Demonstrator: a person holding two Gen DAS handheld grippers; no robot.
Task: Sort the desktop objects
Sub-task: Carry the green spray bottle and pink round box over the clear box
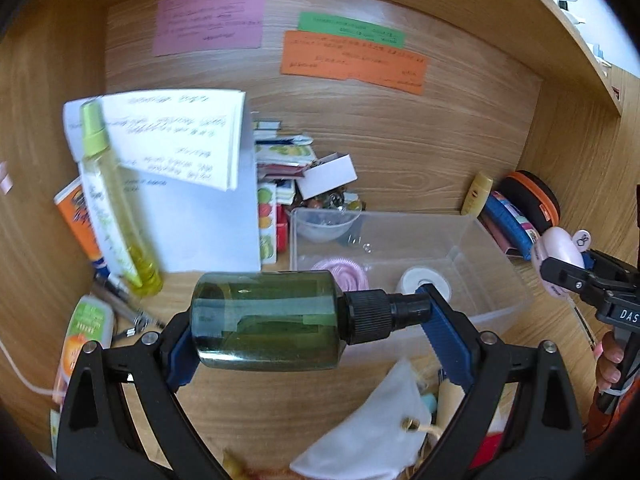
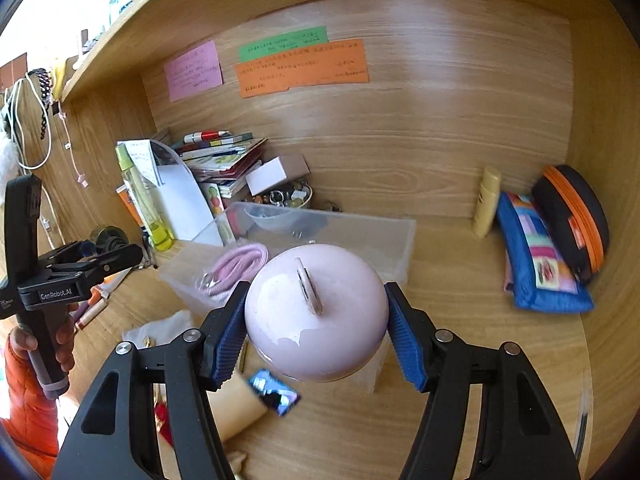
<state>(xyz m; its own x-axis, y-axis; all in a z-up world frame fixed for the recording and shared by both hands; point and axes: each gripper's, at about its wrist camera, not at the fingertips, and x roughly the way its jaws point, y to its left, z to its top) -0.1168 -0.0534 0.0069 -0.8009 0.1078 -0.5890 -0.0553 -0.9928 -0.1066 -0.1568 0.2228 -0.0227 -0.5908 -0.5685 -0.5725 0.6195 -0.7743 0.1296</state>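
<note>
The left claw [image 1: 308, 320] is gripping a dark green spray bottle [image 1: 266, 320] lengthwise, one blue pad pressing on the bottle's base and the other on the tip of its black nozzle, so the bottle is lying sideways between the fingers, lifted off the wooden bench [image 1: 400, 152]. The right claw [image 2: 316, 324] is standing about half open and clamping a round pale pink case [image 2: 316, 312], its ribbed blue pads pressing on both sides of it; a small flat tab is sticking up from the case's top. From the left wrist view, the same pink case is showing at the far right, held in the right claw's black fingers, with a person's fingers wrapping the handle below.

Behind both claws, a clear plastic bin [image 1: 500, 264] is sitting on the bench, holding a coiled pink cord [image 2: 240, 264], a white roll of tape [image 1: 426, 286] and a small clear bowl. To its left, a tall yellow-green spray bottle [image 1: 116, 208] is standing upright beside white paper sheets and a stack of books. At the right rear, a yellow tube [image 2: 486, 202] is leaning against the back panel, next to a blue patterned pouch [image 2: 536, 256] and a black case with an orange zip [image 2: 572, 220]. Pink, green and orange notes are sticking to the back panel. An orange sleeve is showing at the lower left of the right wrist view.
</note>
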